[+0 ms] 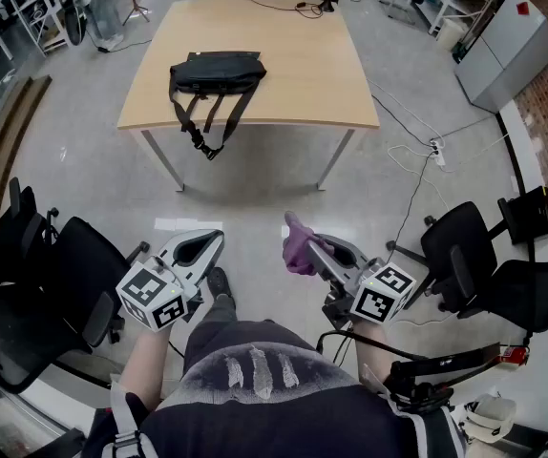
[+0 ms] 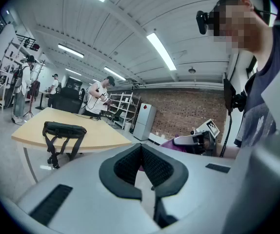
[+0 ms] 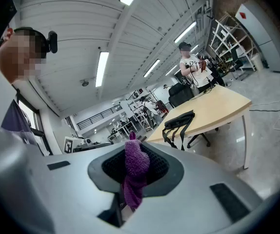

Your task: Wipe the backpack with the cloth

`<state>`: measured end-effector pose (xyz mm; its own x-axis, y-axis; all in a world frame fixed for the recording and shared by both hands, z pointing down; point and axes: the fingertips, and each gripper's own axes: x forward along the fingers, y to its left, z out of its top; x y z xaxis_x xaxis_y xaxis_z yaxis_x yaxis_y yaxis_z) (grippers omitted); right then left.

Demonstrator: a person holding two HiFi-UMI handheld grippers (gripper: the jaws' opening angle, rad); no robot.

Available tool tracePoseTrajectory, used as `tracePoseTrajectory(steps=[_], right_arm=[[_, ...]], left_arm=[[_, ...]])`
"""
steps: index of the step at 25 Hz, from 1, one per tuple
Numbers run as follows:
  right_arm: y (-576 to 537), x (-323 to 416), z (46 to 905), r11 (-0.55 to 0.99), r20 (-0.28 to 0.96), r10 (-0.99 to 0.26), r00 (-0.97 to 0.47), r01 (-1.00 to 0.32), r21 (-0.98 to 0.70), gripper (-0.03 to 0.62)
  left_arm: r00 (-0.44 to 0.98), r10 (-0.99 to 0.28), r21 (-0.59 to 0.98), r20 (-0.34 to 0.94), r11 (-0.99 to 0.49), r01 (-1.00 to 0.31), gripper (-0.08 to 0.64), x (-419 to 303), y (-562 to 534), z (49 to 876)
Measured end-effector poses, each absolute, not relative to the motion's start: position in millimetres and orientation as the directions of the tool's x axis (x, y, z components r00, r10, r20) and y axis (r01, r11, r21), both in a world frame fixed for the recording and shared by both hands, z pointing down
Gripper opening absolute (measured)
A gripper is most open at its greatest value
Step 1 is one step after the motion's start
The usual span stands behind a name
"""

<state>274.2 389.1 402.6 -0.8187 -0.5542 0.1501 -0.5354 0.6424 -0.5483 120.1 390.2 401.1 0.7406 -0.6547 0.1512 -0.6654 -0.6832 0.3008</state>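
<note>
The black backpack (image 1: 215, 72) lay flat on the pale wooden bench (image 1: 298, 84), toward its left front edge, with its straps hanging over the rim; well apart from it, both claws hovered low over the grey floor in front of the person; the right claw (image 1: 314, 247) was clamped on the purple cloth (image 1: 296, 252), which bunched between its jaws and stuck out past the tips; the left claw (image 1: 205, 243) had its jaws pressed together, with nothing between them.
</note>
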Motion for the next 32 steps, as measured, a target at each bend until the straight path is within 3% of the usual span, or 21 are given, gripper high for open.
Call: tracePoseTrajectory(steps=[17, 32], right_arm=[[191.3, 87.5, 370.1, 0.696, 0.183, -0.559, -0.808, -0.578, -0.426, 0.051], [-26.5, 74.7, 388.4, 0.729, 0.221, -0.466, -0.856, -0.514, -0.453, 0.051]], left_arm=[[0.75, -0.659, 0.305, 0.046, -0.706, -0.639, 0.008, -61.0, 194.9, 385.1], [0.679, -0.719, 0.302, 0.149, -0.621, -0.724, 0.008, -66.3, 9.4, 409.2]])
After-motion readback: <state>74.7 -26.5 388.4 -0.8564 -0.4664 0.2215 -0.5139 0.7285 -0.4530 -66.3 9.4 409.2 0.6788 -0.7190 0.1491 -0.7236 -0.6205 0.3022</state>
